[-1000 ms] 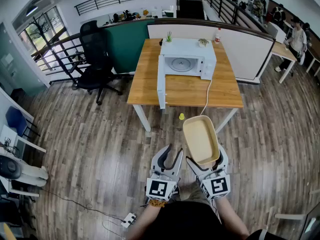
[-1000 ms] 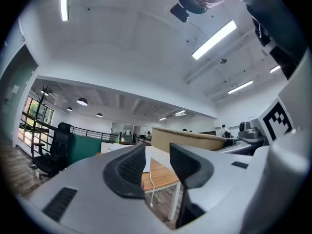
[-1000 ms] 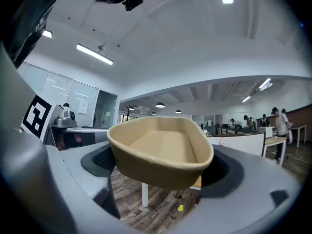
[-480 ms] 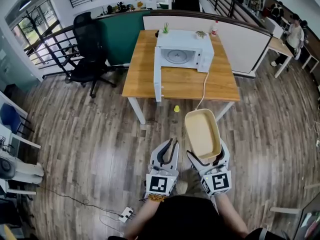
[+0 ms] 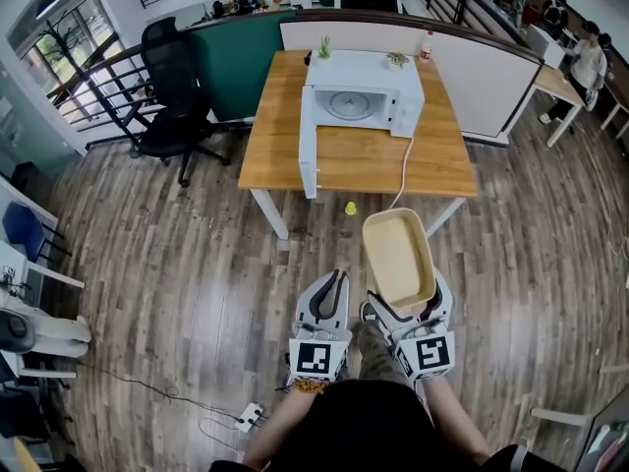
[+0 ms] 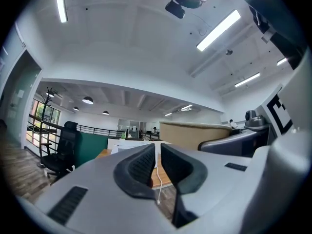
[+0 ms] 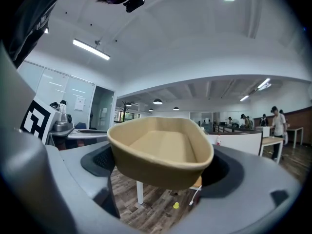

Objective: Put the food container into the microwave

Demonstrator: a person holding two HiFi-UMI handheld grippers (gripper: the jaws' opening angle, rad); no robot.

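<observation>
An empty beige food container [image 5: 398, 258] is held over the wooden floor, with my right gripper [image 5: 403, 308] shut on its near end. The right gripper view shows the container [image 7: 161, 152] clamped between both jaws. The left gripper [image 5: 332, 298] hangs beside it, shut and empty, its two dark pads [image 6: 141, 165] almost touching. A white microwave [image 5: 362, 94] stands on the wooden table [image 5: 356, 160] ahead, its door [image 5: 308, 155] swung wide open to the left. The cavity is dark and I see nothing in it.
A black office chair [image 5: 162, 91] stands left of the table. A white cable [image 5: 403, 175] trails from the microwave off the table's front edge. A small yellow object [image 5: 349, 207] lies on the floor near the table. A low partition [image 5: 472, 77] runs behind, with people beyond.
The view has shifted slightly closer to the table. The container stays in the right gripper, held at about the same height. A foot now shows between the grippers.
</observation>
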